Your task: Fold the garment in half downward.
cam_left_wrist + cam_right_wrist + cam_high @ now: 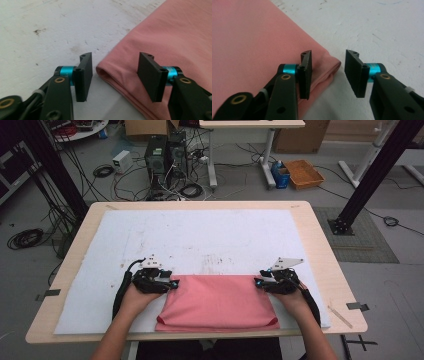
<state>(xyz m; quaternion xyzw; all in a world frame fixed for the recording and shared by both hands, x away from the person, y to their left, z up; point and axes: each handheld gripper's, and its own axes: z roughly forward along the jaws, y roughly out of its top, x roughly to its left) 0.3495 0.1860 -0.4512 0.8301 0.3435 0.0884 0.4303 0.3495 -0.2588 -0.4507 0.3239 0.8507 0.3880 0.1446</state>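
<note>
Wooden worktop (320, 245) with a big white sheet (200, 235) covering most of it, scuffed and stained near the middle.

Closest in, at the near edge, the person's forearms come up from below, one hand on each gripper. Between them lies a folded pink cloth (217, 302), a neat rectangle whose near side sits almost at the worktop's near edge, roughly centered left to right. Its far fold line runs straight between the two grippers.

Left gripper (172, 283) is at the cloth's far left corner. In the left gripper view the pads (83, 75) stand apart with the rounded folded corner of the cloth (160, 45) sitting in the gap, nearer the right-hand pad. Nothing is pinched that I can see, so it's released, just straddling the corner.

Right gripper (258, 283) mirrors that at the far right corner. In the right gripper view one pad (305, 73) lies over the cloth (249, 45) edge, the other is over bare white sheet, and the folded corner pokes into the gap without either pad squeezing it. So also unclenched.

Beyond the cloth, the rest of the sheet runs to the far edge. Past the worktop there's grey floor with a tangle of cables (180, 185), two computer towers (165, 152), an orange basket (304, 173) and a black frame post (372, 175) on the right.
</note>
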